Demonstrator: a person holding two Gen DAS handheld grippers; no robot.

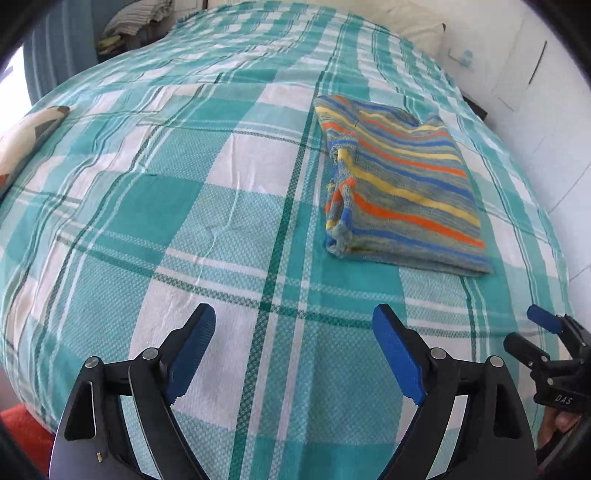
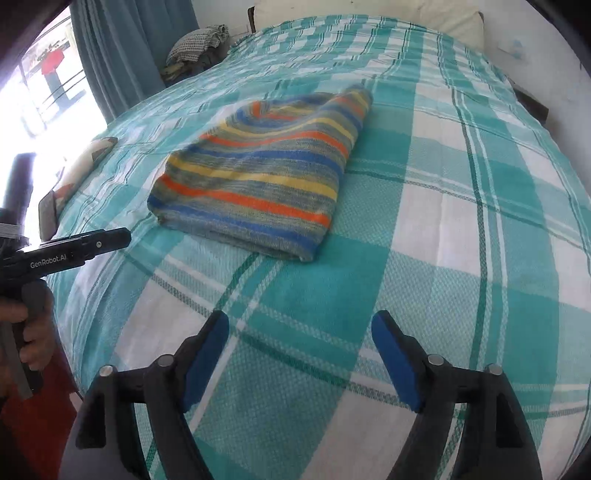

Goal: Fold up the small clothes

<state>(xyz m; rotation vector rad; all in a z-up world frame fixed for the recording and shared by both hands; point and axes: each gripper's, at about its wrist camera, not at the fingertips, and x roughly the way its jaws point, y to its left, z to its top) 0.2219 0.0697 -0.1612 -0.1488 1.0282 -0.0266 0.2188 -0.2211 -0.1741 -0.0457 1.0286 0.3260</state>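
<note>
A small striped garment [image 1: 400, 188] in blue, orange, yellow and grey lies folded into a flat rectangle on the teal and white checked bedspread [image 1: 207, 206]. It also shows in the right wrist view [image 2: 258, 177]. My left gripper [image 1: 293, 332] is open and empty, hovering over the bed well short of the garment and to its left. My right gripper [image 2: 299, 339] is open and empty, over the bed in front of the garment. Each gripper shows at the edge of the other's view: the right one [image 1: 554, 343] and the left one [image 2: 74, 247].
A patterned cushion [image 1: 26, 140] lies at the bed's left edge. A pile of folded cloth [image 2: 195, 48] sits beyond the far left corner, by a blue curtain [image 2: 122, 51] and a bright window. A pillow [image 2: 369, 14] lies at the head. A white wall [image 1: 535, 110] runs along the right.
</note>
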